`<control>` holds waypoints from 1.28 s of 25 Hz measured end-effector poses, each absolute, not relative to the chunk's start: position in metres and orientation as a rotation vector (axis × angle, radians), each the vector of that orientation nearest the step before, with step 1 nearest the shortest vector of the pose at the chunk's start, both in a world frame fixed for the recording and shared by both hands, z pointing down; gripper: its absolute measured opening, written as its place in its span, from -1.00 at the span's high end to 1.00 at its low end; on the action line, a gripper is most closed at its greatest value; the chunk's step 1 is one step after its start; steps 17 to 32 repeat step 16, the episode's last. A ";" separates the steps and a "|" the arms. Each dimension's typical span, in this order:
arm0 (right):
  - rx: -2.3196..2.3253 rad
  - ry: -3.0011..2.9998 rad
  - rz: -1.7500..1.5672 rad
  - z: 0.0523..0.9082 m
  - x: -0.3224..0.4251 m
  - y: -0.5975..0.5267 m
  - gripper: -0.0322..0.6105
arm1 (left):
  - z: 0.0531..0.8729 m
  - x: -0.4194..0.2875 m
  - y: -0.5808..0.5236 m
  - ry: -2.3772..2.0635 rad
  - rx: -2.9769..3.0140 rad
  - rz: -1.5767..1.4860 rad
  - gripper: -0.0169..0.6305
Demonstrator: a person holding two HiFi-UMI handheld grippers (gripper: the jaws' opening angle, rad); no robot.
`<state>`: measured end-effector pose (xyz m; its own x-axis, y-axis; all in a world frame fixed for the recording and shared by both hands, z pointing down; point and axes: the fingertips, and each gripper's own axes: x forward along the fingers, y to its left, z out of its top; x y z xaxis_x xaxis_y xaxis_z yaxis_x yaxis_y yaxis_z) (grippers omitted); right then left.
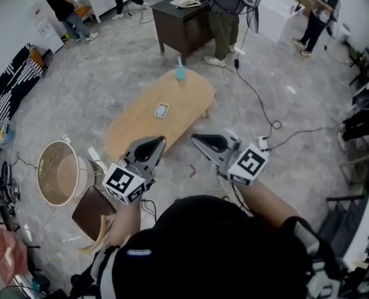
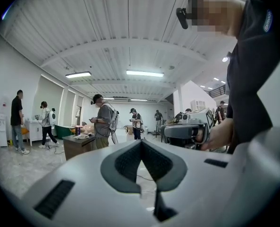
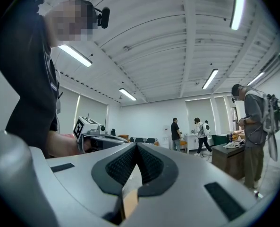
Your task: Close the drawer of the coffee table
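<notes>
The oval wooden coffee table point(image 1: 137, 126) stands on the grey floor point(image 1: 97, 86). A teal container point(image 1: 180, 73) stands at its far end. A small flat tray point(image 1: 162, 110) lies mid-top.

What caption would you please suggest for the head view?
Left tongs and right tongs, shut and empty, held before the oval coffee table.

Black short-sleeved shirt point(image 1: 221, 248) with a small blue oval logo point(image 1: 138, 252), black camera point(image 2: 182, 17) worn at the head. Pale grey shells on left gripper point(image 1: 161, 139) and right gripper point(image 1: 195, 137), tapering to dark ribbed pads point(image 2: 128, 162), each carrying a white cube point(image 1: 127, 182) with black square markers
</notes>
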<state>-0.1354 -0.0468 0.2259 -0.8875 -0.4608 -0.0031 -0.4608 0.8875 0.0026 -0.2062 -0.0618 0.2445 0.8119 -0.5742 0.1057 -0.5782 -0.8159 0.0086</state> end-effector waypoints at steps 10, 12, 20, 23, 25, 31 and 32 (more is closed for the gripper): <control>-0.774 3.046 0.026 0.234 -0.130 -0.050 0.87 | 0.255 -0.206 -0.058 -0.938 2.934 0.150 0.93; -0.770 3.043 0.041 0.232 -0.129 -0.052 0.87 | 0.255 -0.206 -0.058 -0.940 2.938 0.149 0.93; -0.765 3.046 0.049 0.228 -0.127 -0.054 0.87 | 0.251 -0.205 -0.059 -0.943 2.940 0.153 0.93; -0.765 3.046 0.049 0.228 -0.127 -0.054 0.87 | 0.251 -0.205 -0.059 -0.943 2.940 0.153 0.93; -0.765 3.046 0.049 0.228 -0.127 -0.054 0.87 | 0.251 -0.205 -0.059 -0.943 2.940 0.153 0.93; -0.765 3.046 0.049 0.228 -0.127 -0.054 0.87 | 0.251 -0.205 -0.059 -0.943 2.940 0.153 0.93; -0.765 3.046 0.049 0.228 -0.127 -0.054 0.87 | 0.251 -0.205 -0.059 -0.943 2.940 0.153 0.93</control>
